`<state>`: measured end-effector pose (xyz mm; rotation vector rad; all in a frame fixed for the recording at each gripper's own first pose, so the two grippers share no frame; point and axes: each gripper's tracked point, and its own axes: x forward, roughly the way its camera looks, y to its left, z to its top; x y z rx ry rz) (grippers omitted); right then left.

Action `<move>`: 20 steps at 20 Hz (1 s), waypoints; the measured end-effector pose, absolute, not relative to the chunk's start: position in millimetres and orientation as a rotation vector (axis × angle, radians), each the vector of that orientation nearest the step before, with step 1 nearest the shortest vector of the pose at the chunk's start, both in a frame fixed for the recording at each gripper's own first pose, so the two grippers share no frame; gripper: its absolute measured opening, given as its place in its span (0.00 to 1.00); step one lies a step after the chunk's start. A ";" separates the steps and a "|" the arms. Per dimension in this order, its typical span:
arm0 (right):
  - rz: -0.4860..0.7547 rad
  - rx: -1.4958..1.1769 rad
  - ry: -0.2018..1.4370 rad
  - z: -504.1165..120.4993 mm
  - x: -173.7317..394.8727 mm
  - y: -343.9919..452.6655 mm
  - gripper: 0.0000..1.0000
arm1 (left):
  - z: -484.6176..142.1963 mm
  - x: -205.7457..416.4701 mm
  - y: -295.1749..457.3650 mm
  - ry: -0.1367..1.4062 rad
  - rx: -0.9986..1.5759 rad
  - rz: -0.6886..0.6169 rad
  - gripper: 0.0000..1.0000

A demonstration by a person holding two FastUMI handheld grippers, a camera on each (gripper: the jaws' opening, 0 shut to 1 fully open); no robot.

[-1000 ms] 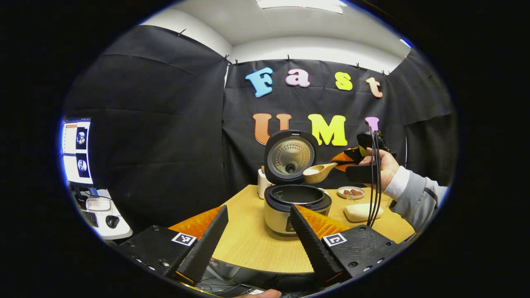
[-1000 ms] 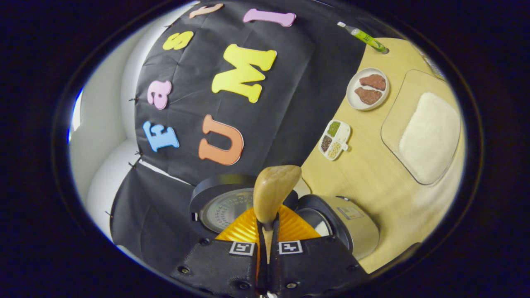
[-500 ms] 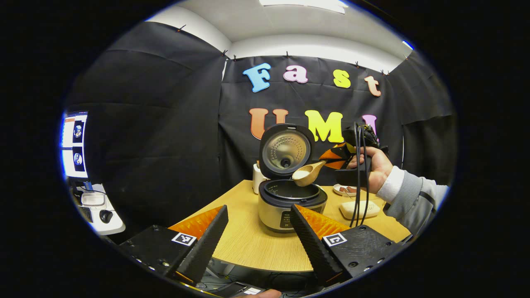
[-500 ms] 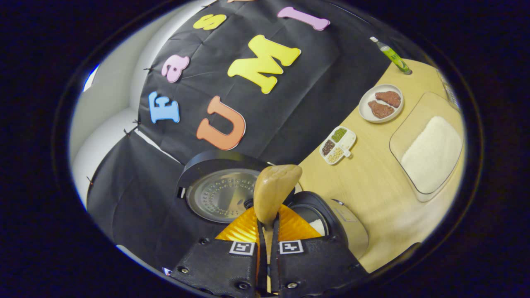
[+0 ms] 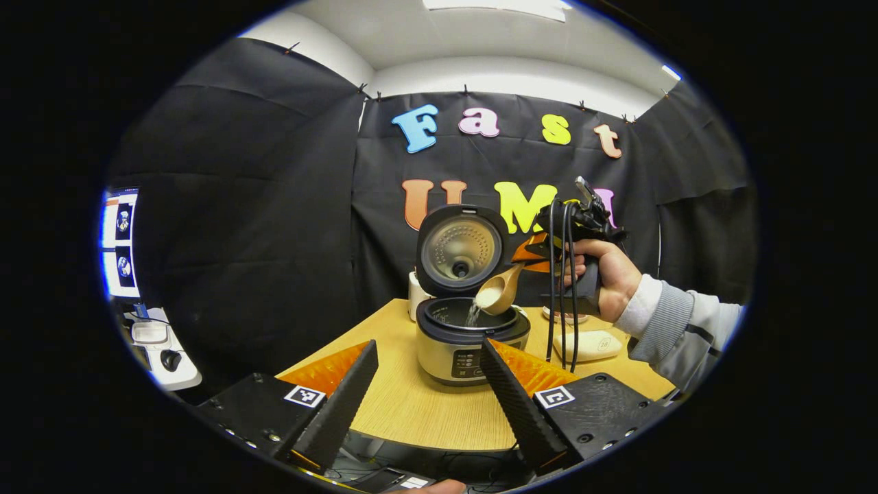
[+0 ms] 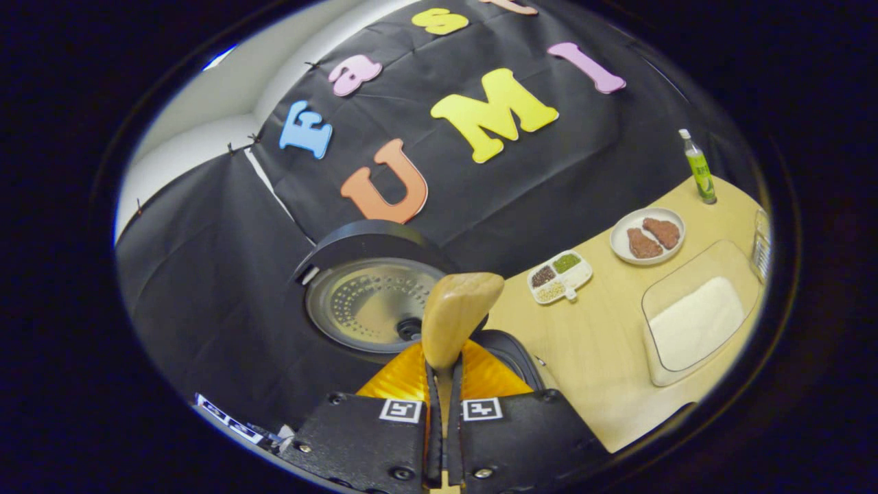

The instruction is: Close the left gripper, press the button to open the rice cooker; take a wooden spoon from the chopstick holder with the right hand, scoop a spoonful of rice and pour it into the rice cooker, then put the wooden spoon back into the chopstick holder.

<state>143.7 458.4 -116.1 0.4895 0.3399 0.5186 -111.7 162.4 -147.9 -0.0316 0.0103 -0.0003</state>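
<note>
The left gripper view looks level across the table (image 5: pixel 411 412) toward the rice cooker (image 5: pixel 472 343) at twelve o'clock, while the right gripper view, seemingly tilted, hangs close above that cooker's lid (image 6: pixel 370 302).

Bottle (image 6: pixel 699 168): upright at the table's (image 6: pixel 603 357) far edge.
Plate (image 6: pixel 647 235): two brown pieces, near the bottle.
Divided dish (image 6: pixel 559 276): three fillings, by the back edge.
Monitor (image 5: pixel 118 243): beside the table, with a mouse (image 5: pixel 169 359) below.

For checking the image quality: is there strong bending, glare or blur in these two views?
Left gripper view: fisheye bends the table edge; a ceiling lamp glares; falling rice is slightly blurred. Right gripper view: the horizon is tilted; the near spoon looks soft; the cooker lid shines mildly.
</note>
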 end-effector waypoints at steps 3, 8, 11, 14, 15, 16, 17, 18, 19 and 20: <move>0.519 0.403 0.290 -104.8 140.8 460.8 0.08 | -144.3 -112.1 162.7 0.007 -0.035 0.002 0.96; 0.507 0.210 0.223 -93.1 143.3 464.8 0.07 | -152.2 -109.3 163.8 0.022 -0.036 0.009 0.96; 0.492 0.149 0.167 -83.0 143.8 460.3 0.09 | -154.6 -108.0 163.4 0.030 -0.034 0.012 0.96; 0.499 0.090 0.113 -76.0 143.4 458.5 0.09 | -154.6 -110.5 162.0 0.026 -0.034 0.007 0.96; 0.493 0.078 0.102 -74.8 144.2 456.8 0.09 | -154.6 -110.1 163.2 0.026 -0.036 0.008 0.96; 0.494 0.071 0.098 -76.3 146.4 456.2 0.09 | -154.2 -110.2 164.0 0.027 -0.038 0.009 0.96; 0.503 0.066 0.095 -76.6 147.0 458.2 0.10 | -153.7 -111.0 164.2 0.027 -0.041 0.009 0.96; 0.515 0.054 0.088 -75.7 146.7 460.8 0.10 | -156.2 -110.5 164.1 0.029 -0.042 0.008 0.96; 0.523 0.032 0.076 -73.9 146.0 462.5 0.10 | -156.6 -110.4 163.6 0.032 -0.043 0.008 0.96; 0.529 0.005 0.059 -71.2 144.7 462.7 0.10 | -157.6 -110.6 163.4 0.036 -0.041 0.009 0.96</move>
